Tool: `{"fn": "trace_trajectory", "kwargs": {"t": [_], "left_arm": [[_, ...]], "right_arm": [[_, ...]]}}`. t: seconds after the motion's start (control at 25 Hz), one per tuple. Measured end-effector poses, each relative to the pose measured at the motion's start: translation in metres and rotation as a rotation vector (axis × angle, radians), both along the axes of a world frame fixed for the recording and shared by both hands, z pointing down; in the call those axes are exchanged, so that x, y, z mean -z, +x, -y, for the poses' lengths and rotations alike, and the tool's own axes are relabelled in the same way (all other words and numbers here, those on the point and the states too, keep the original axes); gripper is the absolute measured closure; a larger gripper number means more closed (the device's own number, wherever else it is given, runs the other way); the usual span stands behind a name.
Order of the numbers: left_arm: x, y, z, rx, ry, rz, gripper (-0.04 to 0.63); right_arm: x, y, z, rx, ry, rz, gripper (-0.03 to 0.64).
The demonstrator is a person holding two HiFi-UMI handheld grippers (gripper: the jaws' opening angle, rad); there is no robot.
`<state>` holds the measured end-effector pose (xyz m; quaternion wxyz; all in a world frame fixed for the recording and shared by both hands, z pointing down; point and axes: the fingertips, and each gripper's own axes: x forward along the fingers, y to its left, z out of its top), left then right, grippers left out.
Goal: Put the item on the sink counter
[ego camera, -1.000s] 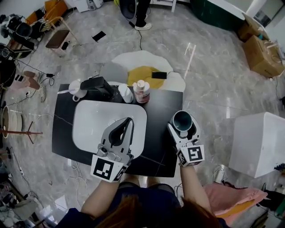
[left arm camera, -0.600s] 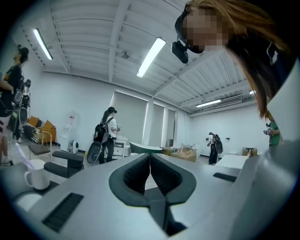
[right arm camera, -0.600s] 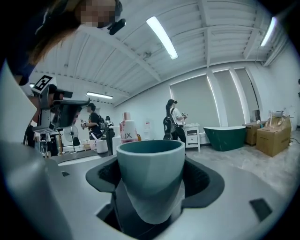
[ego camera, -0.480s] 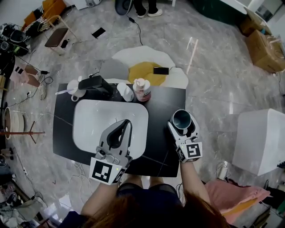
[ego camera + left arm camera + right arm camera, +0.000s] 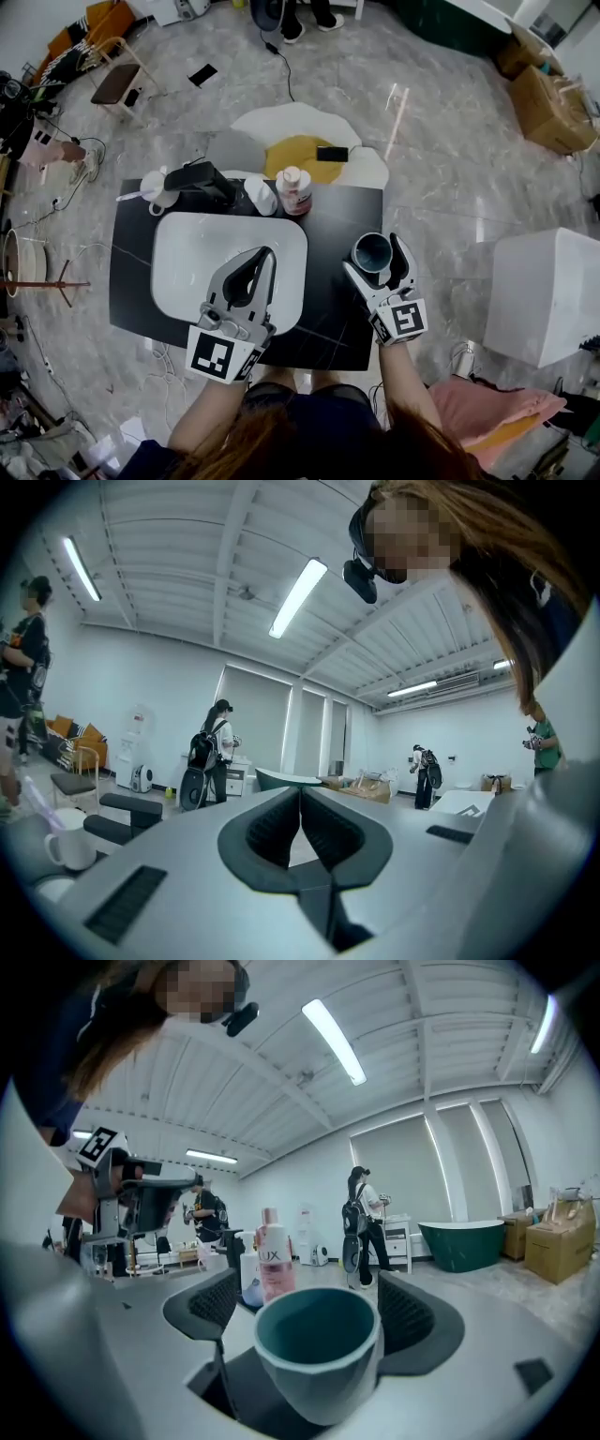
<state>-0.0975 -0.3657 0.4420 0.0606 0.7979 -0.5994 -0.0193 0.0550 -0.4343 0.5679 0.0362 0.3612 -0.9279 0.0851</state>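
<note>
A teal cup [image 5: 371,249] stands upright on the black sink counter [image 5: 342,211], right of the white basin [image 5: 187,253]. My right gripper [image 5: 375,255] straddles it, jaws opening. In the right gripper view the cup [image 5: 317,1349] sits between the pads, with a clear gap at the left pad [image 5: 214,1305], so the right gripper [image 5: 314,1288] no longer grips it. My left gripper [image 5: 266,253] hovers over the basin with its jaws shut and nothing between them. Its tips meet in the left gripper view [image 5: 300,794].
At the counter's back edge stand a pink bottle [image 5: 296,190], a white pump bottle [image 5: 261,195], a black faucet [image 5: 211,180] and a white mug [image 5: 157,192]. A white box [image 5: 544,295] stands on the floor to the right. Behind the counter lies an egg-shaped rug [image 5: 300,150].
The right gripper's jaws have spread wider round the teal cup, which has shifted slightly left on the counter. The left gripper has hardly moved.
</note>
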Motion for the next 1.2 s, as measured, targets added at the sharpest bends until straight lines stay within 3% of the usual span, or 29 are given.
{"fn": "trace_trajectory", "kwargs": {"t": [0.08, 0.24, 0.52, 1.04, 1.2], "left_arm": [[0.007, -0.002, -0.001, 0.006, 0.013, 0.000, 0.572], [0.023, -0.006, -0.004, 0.022, 0.040, 0.000, 0.572], [0.064, -0.013, -0.012, 0.055, 0.100, 0.007, 0.572], [0.118, -0.017, -0.029, 0.083, 0.186, 0.001, 0.572], [0.122, -0.017, -0.032, 0.076, 0.196, -0.007, 0.572]], "right_arm": [[0.020, 0.003, 0.000, -0.011, 0.012, 0.042, 0.143], [0.065, 0.015, 0.001, -0.046, 0.022, 0.114, 0.256], [0.155, 0.049, -0.004, -0.204, 0.166, 0.100, 0.592], [0.246, 0.058, -0.036, -0.193, 0.201, 0.165, 0.601], [0.257, 0.063, -0.043, -0.220, 0.195, 0.238, 0.601]]}}
